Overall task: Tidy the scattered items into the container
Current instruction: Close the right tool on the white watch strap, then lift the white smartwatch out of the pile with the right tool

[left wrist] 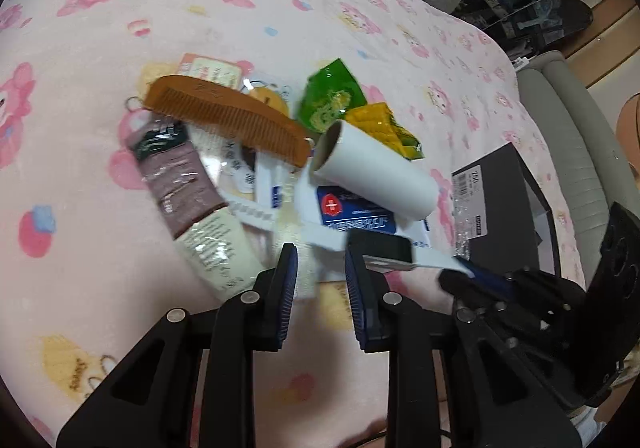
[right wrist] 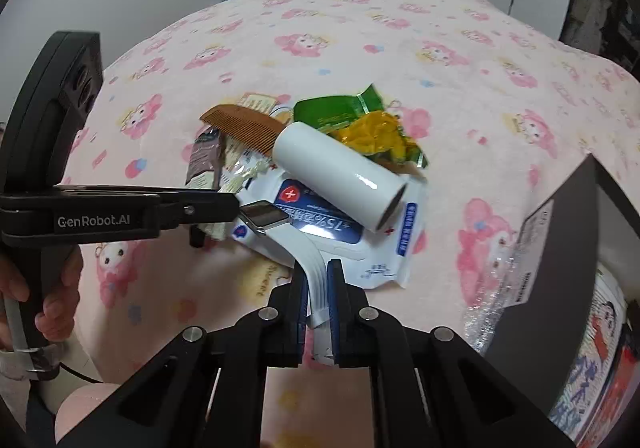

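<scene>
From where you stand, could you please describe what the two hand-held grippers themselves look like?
Both are matte black plastic with angular linkage arms joined by round silver pins. The left hand-held gripper has flat fingers faced with ribbed dark blue pads; the right hand-held gripper looks the same. Seen from the right wrist, the left one's side reads "GenRobot.AI" in white, above a black handle.

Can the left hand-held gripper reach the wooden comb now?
Probably yes: the left hand-held gripper is open and the wooden comb lies uncovered on top of the pile, ahead of it.
</scene>
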`<control>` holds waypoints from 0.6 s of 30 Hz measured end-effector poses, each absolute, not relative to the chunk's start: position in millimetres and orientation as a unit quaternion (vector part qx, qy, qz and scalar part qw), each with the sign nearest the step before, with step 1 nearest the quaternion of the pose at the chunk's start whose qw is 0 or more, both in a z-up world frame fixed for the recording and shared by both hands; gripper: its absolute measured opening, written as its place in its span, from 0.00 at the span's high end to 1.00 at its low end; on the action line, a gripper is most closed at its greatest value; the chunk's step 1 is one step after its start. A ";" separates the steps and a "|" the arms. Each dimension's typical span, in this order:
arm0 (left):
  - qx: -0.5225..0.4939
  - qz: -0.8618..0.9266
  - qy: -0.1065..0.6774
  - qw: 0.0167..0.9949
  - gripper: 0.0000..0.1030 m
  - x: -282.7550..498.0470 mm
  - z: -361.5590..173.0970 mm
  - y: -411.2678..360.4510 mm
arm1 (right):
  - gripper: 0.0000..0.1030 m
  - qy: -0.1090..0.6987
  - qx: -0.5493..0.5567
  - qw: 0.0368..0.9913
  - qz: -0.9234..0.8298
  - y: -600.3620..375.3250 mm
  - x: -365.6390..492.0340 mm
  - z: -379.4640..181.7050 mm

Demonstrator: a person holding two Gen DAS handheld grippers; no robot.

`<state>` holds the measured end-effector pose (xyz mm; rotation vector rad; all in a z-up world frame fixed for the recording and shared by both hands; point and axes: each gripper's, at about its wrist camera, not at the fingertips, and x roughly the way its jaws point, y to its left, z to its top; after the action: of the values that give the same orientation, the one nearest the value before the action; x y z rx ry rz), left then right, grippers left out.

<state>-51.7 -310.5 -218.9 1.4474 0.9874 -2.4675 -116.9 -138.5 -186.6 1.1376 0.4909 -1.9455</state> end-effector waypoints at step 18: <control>0.498 -0.800 0.334 0.011 0.79 -67.5 -213.5 -286.6 | 0.91 0.213 0.462 0.394 -0.766 -108.9 -109.9 -167.7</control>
<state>-67.5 -286.6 -213.5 1.5538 1.0409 -2.4977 -109.9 -108.9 -167.7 1.1720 0.5404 -1.9431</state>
